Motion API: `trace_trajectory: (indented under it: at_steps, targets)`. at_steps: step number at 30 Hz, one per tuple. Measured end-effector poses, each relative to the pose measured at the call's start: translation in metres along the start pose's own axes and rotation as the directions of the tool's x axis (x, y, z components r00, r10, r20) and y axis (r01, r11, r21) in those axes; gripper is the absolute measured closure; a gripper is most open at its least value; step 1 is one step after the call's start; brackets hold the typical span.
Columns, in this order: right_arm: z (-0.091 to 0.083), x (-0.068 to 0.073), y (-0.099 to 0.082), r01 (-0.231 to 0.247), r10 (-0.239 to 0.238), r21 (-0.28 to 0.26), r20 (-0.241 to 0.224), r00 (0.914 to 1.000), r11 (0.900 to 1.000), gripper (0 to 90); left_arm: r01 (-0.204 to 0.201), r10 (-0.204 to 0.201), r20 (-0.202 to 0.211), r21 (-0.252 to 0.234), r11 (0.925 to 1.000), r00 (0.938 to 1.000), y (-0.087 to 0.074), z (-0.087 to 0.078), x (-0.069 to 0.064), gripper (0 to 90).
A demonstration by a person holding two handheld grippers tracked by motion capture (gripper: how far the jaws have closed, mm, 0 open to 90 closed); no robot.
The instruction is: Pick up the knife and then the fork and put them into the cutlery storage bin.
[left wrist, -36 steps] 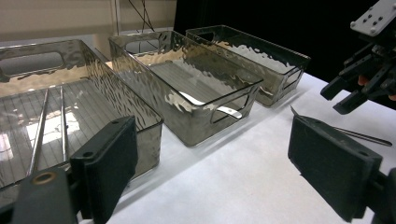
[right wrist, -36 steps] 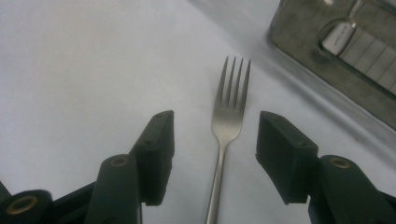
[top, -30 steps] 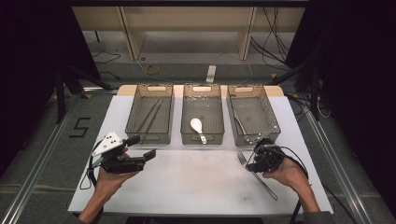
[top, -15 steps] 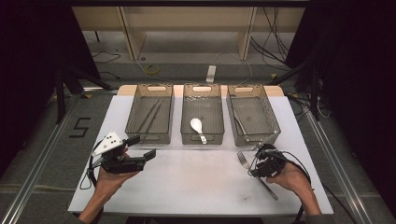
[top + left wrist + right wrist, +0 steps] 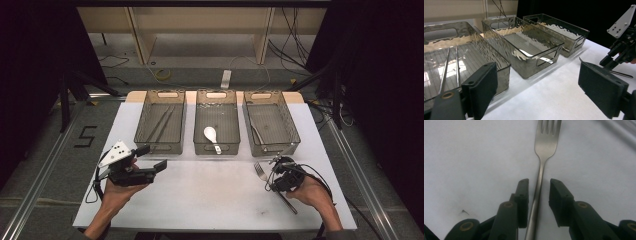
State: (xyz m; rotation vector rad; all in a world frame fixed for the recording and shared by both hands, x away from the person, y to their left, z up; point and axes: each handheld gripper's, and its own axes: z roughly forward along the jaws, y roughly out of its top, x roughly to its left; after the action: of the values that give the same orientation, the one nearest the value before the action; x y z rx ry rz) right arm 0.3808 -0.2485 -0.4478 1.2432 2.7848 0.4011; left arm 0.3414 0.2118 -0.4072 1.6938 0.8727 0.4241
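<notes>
A metal fork lies flat on the white table, tines pointing away from me. My right gripper straddles its handle. The jaws have just been closing; the left pad sits almost against the handle, while a gap remains at the right pad. From above, the right gripper is low over the fork at the table's right. My left gripper hovers wide open at the left, with nothing between its pads.
Three clear bins stand in a row at the back. The left bin holds thin metal sticks, the middle bin a white spoon, the right bin another utensil. The left gripper view shows the right gripper far off.
The right gripper's jaws have narrowed around the fork's handle, and the hand has shifted slightly toward me. The left gripper has stayed where it was.
</notes>
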Motion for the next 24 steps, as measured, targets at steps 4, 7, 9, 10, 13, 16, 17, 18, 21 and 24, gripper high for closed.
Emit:
trace_trajectory:
  at_steps: [4,7,9,10,13,16,17,18,21,24]
  targets:
    - [0.0017,0.0001,0.0002,-0.002,0.002,0.004,0.0,1.0,1.0,72.2,0.002,-0.002,-0.001,-0.003,1.0,1.0,0.0,-0.0001,0.0009,15.3]
    - [0.003,0.0001,0.0002,-0.002,0.002,0.008,0.003,1.0,1.0,73.5,0.002,-0.002,-0.001,-0.003,1.0,1.0,0.0,0.0001,0.0005,15.4]
    - [0.0036,0.0001,0.0001,0.002,-0.002,0.014,0.003,1.0,0.9999,74.7,-0.001,0.001,0.0,0.001,1.0,1.0,0.0,0.0001,0.0005,15.4]
    - [0.0039,0.0003,0.0002,0.001,-0.001,0.012,0.003,1.0,0.9999,75.3,-0.001,0.001,0.0,0.0,1.0,1.0,0.0001,0.0001,0.0002,15.3]
    - [0.0043,0.0009,0.0005,0.004,-0.004,0.015,0.009,0.9999,0.9999,75.9,-0.001,0.001,0.001,0.0,1.0,1.0,0.0001,0.0001,0.0005,15.4]
    - [0.0042,0.0009,0.0003,0.006,-0.006,0.019,0.013,0.9999,0.9998,77.1,0.002,-0.002,0.0,-0.005,1.0,1.0,0.0001,0.0,0.0006,15.4]
    - [0.0043,0.0011,0.0003,0.003,-0.003,0.018,0.012,0.9999,0.9998,77.4,0.002,-0.002,0.0,-0.005,1.0,1.0,0.0001,0.0,0.0006,15.4]
    - [0.0045,0.0008,0.0002,0.005,-0.006,0.018,0.012,0.9999,0.9998,77.6,0.002,-0.002,0.001,-0.004,1.0,1.0,0.0001,0.0001,0.0006,15.4]
    - [0.0057,0.0011,0.0003,0.008,-0.008,0.02,0.011,0.9999,0.9998,78.5,0.001,-0.001,0.001,-0.004,1.0,1.0,0.0001,0.0001,0.0004,15.4]
    - [0.0064,0.0015,0.0005,0.005,-0.006,0.023,0.008,0.9999,0.9997,78.8,0.0,0.0,0.001,-0.001,1.0,1.0,0.0001,0.0001,0.0006,15.4]
